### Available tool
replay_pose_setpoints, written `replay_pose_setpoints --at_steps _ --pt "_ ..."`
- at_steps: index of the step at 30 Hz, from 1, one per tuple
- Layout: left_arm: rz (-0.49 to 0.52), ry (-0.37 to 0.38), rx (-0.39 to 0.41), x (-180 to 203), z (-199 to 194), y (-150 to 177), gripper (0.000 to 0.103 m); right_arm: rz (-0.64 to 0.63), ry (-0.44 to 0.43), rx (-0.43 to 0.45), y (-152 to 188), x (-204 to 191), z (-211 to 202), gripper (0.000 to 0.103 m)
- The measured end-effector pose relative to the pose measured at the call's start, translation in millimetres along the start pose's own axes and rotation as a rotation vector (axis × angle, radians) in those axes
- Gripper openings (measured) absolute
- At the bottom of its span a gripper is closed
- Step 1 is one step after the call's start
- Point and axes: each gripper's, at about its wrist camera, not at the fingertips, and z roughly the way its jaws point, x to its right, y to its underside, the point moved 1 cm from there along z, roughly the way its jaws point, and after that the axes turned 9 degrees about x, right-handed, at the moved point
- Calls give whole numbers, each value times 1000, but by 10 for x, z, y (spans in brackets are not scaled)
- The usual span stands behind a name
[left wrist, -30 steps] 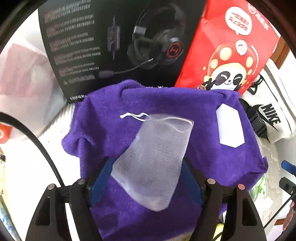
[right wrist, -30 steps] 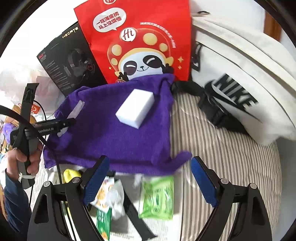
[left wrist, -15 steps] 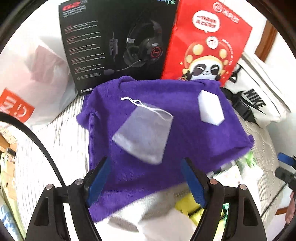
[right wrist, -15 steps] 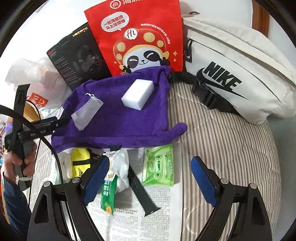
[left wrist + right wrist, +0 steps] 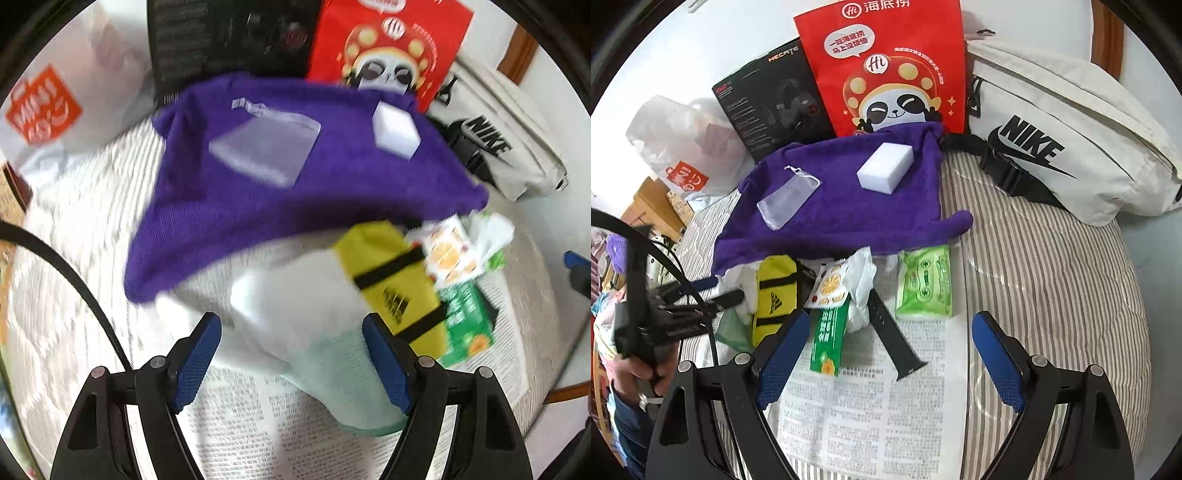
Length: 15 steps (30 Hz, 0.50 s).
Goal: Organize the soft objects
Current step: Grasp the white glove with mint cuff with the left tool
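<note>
Left gripper (image 5: 291,354) spread over white sock (image 5: 295,295), empty, ready to pinch. Right gripper (image 5: 886,354) spread, empty. Purple towel (image 5: 842,206) at twelve o'clock, serving as sorting base.

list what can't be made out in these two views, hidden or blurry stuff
- Left wrist view: motion blur smears the newspaper print and the black headset box text.
- Both views: the purple towel covers whatever lies under it, including the top of the white cloth.
- Right wrist view: the yellow pouch logo is too small to read.
- Right wrist view: the left gripper jaws are foreshortened and hard to read there.
</note>
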Motion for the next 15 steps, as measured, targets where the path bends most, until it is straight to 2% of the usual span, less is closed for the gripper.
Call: replay_pose_setpoints --at_steps 2,4,6,7,8,9,12,15 --pt "-19 11 2 -46 65 53 78 -5 2 -1 44 -10 -37 89" --pt "-39 29 17 -91 94 59 69 -6 3 -6 86 -15 -58 89" --pt "-47 60 28 -118 105 60 35 -7 7 -12 121 -19 -72 89" --pt "-43 58 27 -126 100 52 28 -8 10 -12 141 -20 -80 89" --pt "-37 67 24 -131 88 46 15 -8 12 -13 155 -17 -82 89" --pt "-37 71 25 -152 54 43 12 -6 13 -16 175 -15 -82 89" --pt "-25 13 76 -224 -125 55 11 -6 20 -26 220 -3 -63 89" --pt "-14 -37 71 -300 -160 118 11 -8 34 -34 246 22 -30 89"
